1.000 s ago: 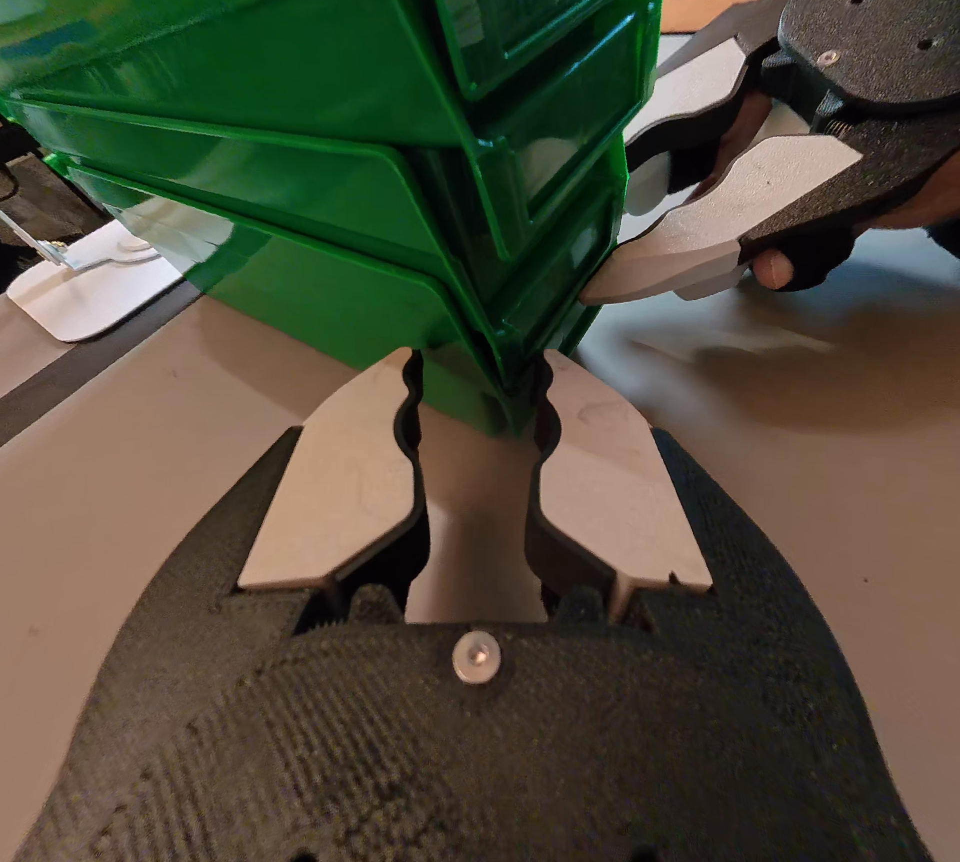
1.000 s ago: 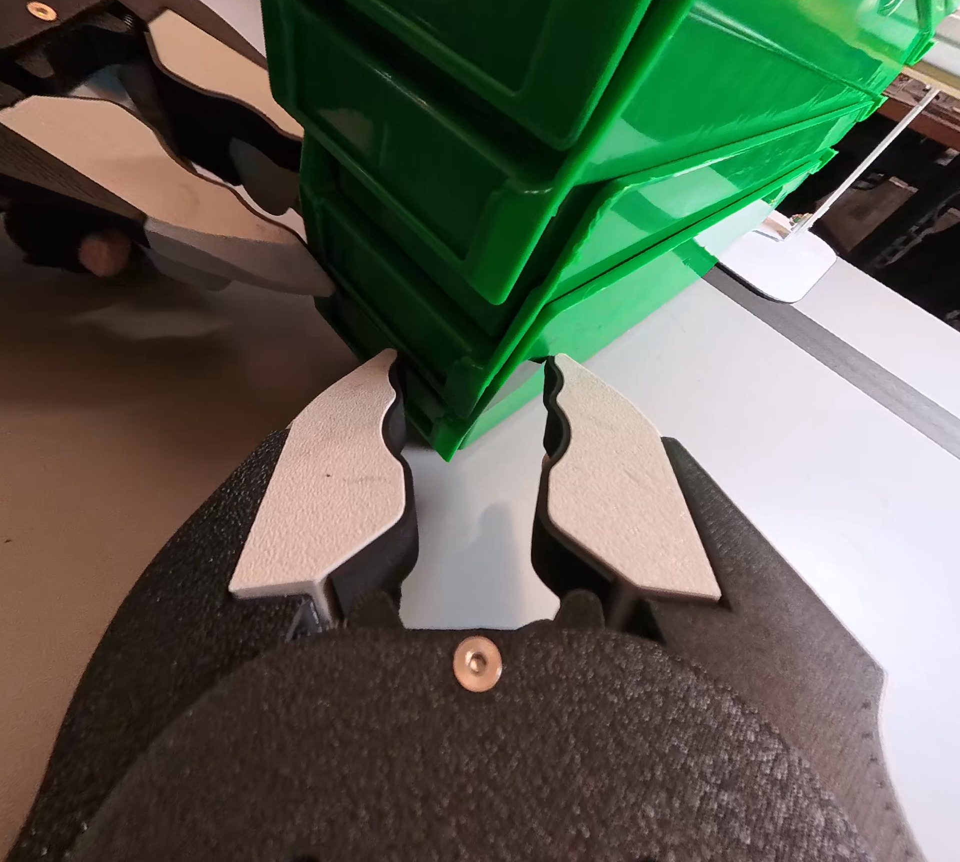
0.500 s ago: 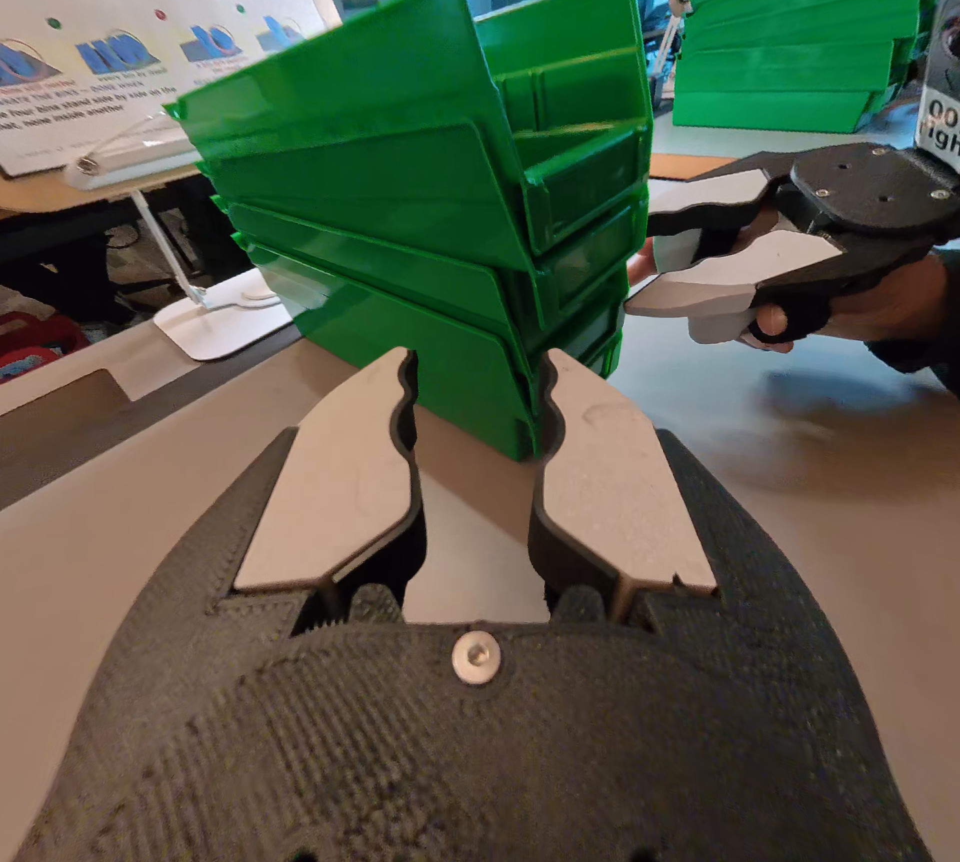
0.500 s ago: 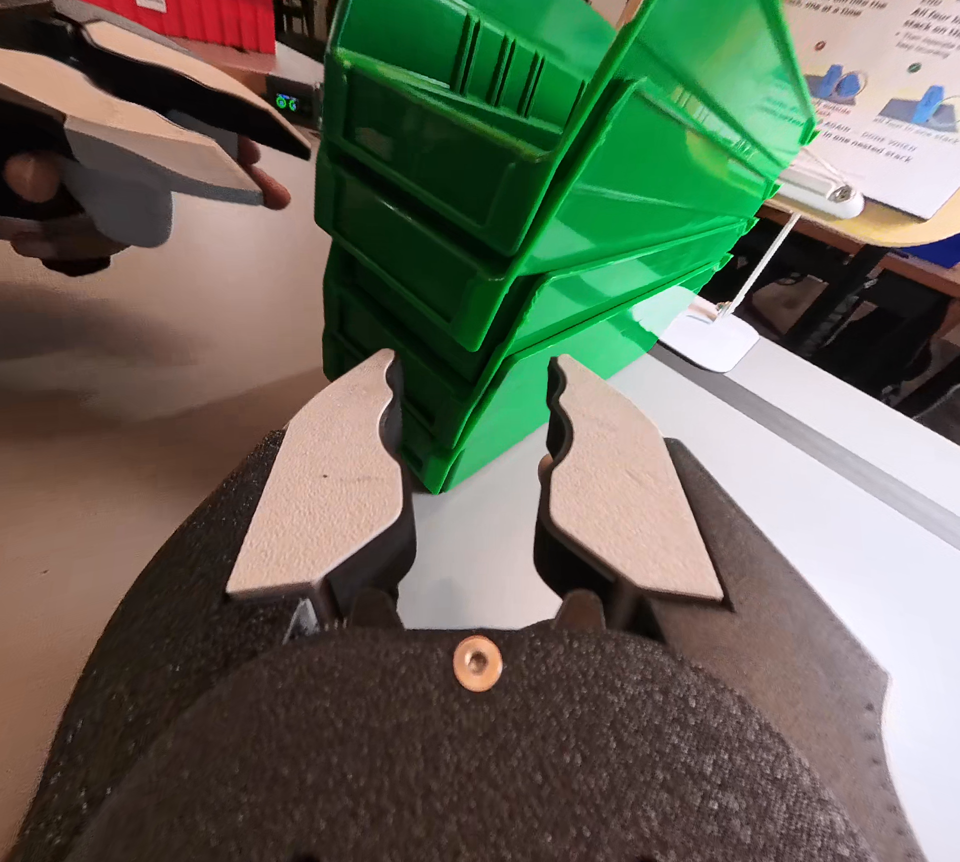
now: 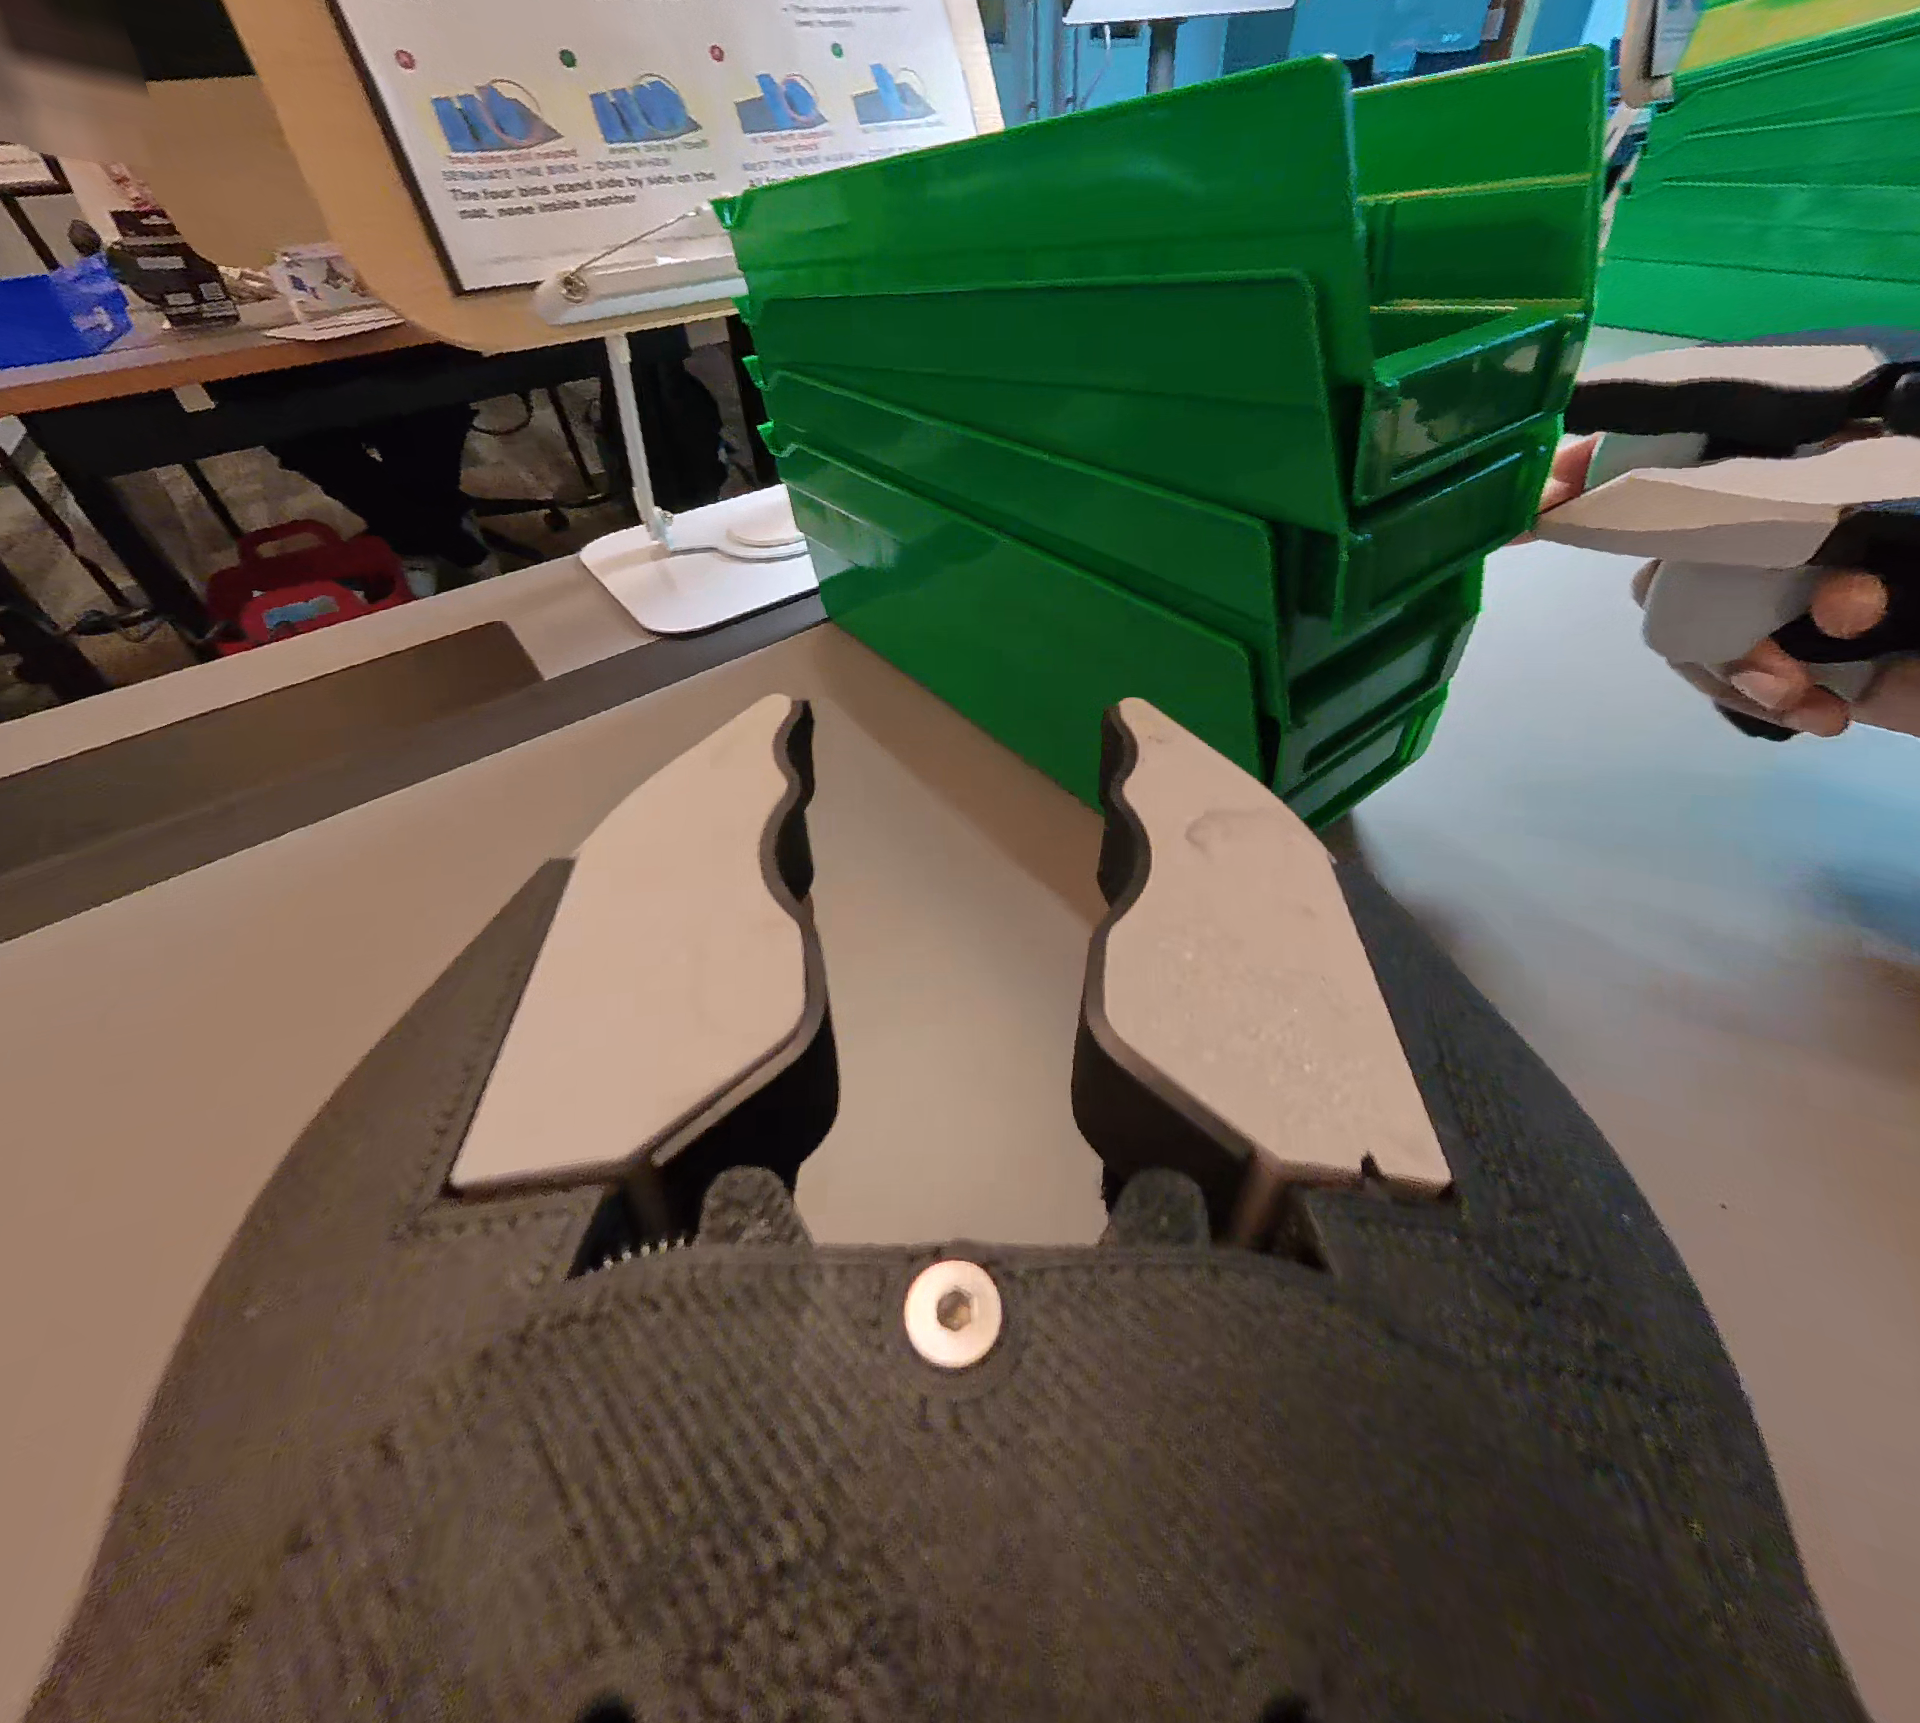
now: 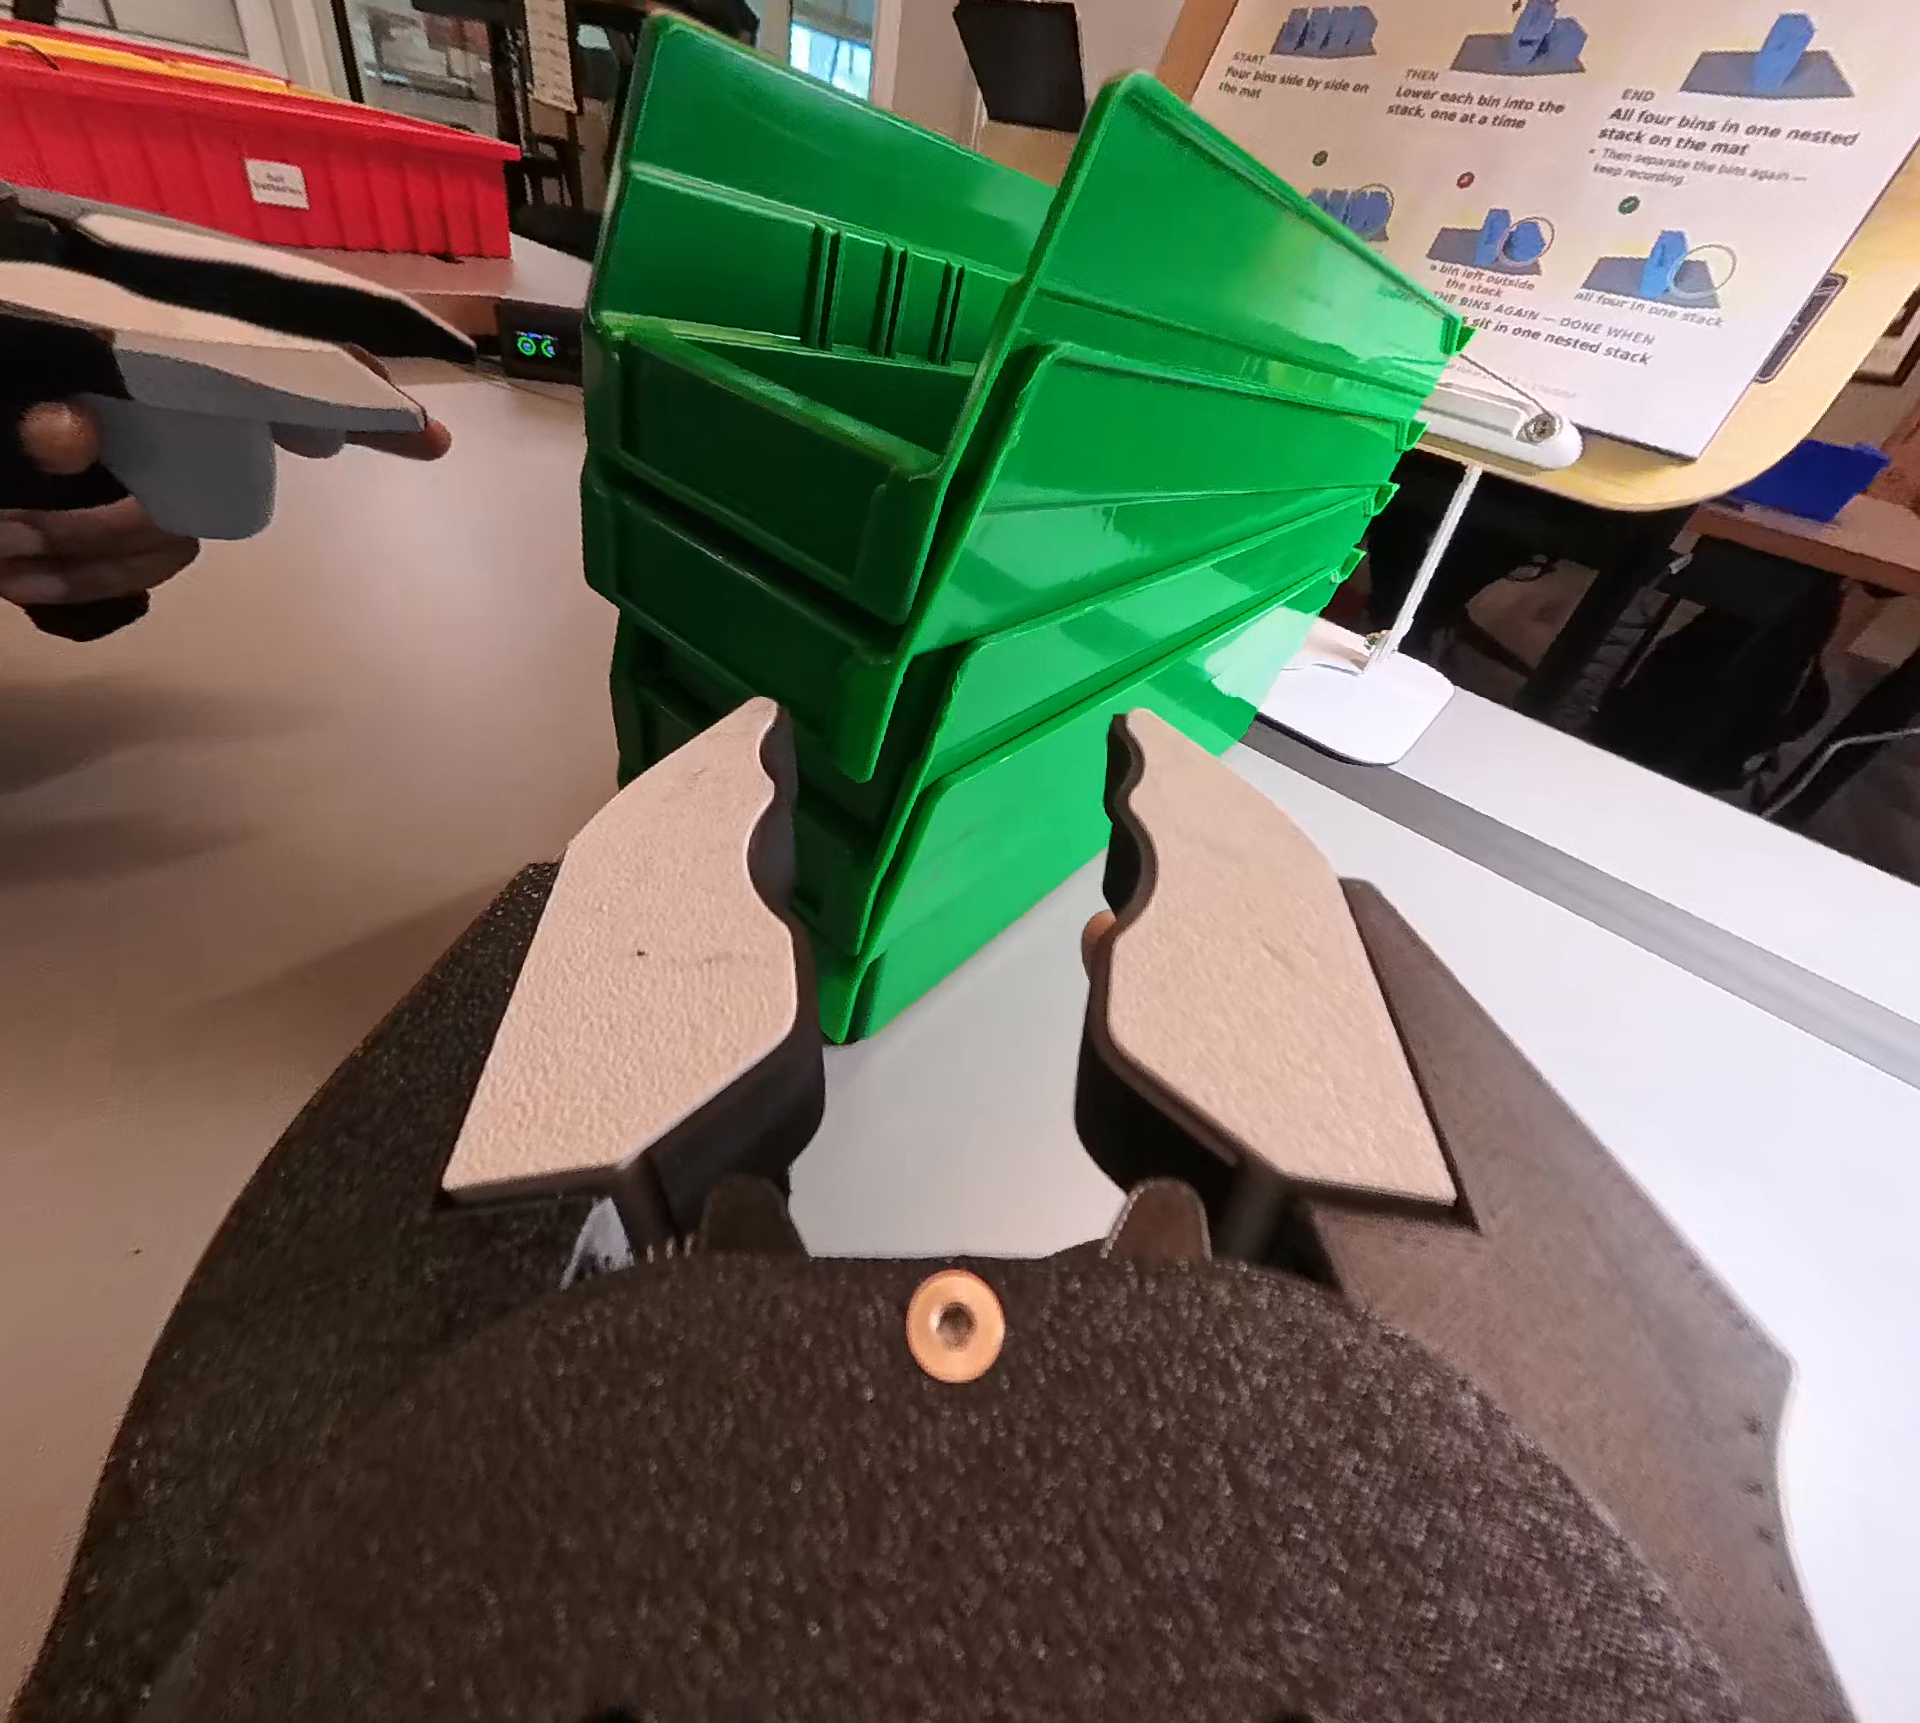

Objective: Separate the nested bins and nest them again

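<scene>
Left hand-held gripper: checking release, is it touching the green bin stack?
Apart. The left wrist view shows the left hand-held gripper open, with bare table before the green bin stack.

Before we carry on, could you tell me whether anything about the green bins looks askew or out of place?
Yes. The top bin sits tilted in the stack of bins instead of seated level: the side edges fan apart rather than lying parallel. Nothing looks cracked or spilled. Both the left gripper and the right gripper are open and hold nothing.

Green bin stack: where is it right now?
The green bin stack stands nested on the table, ahead-right of the open left tool and straight ahead of the open right tool.
</scene>
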